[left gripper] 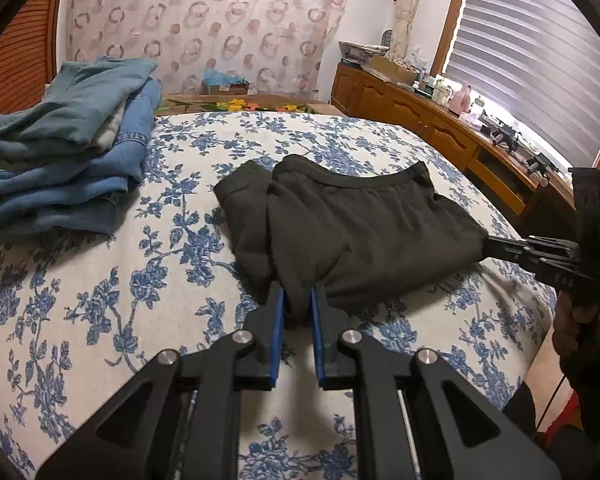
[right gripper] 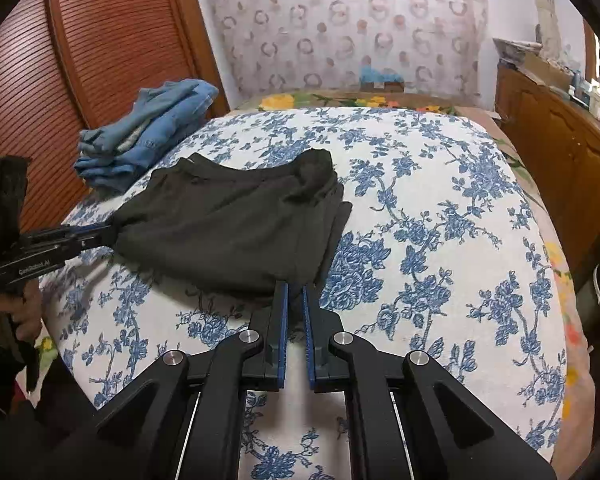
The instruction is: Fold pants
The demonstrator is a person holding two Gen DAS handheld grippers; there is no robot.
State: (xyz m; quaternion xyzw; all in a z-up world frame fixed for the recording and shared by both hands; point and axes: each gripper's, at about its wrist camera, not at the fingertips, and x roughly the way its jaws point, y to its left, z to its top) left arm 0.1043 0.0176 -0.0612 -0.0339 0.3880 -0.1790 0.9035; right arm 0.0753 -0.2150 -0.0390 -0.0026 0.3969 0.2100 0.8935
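Dark folded pants [left gripper: 360, 220] [right gripper: 228, 224] lie in the middle of a bed, waistband on the far side. In the left wrist view my left gripper [left gripper: 298, 300] is shut on a bunch of cloth at the pants' near edge, dark fabric filling the gap between the blue pads [left gripper: 278, 312]. My right gripper [left gripper: 487, 245] pinches the pants' right corner. In the right wrist view the right gripper [right gripper: 295, 290] is shut on the near edge of the pants, and the left gripper [right gripper: 114, 232] grips the left corner.
A stack of folded blue jeans [left gripper: 68, 148] [right gripper: 148, 136] sits at the bed's far left. The bed cover [left gripper: 140, 280] is white with blue flowers. A cluttered wooden cabinet [left gripper: 420, 112] runs along the right. A louvred wooden door [right gripper: 100, 40] stands left.
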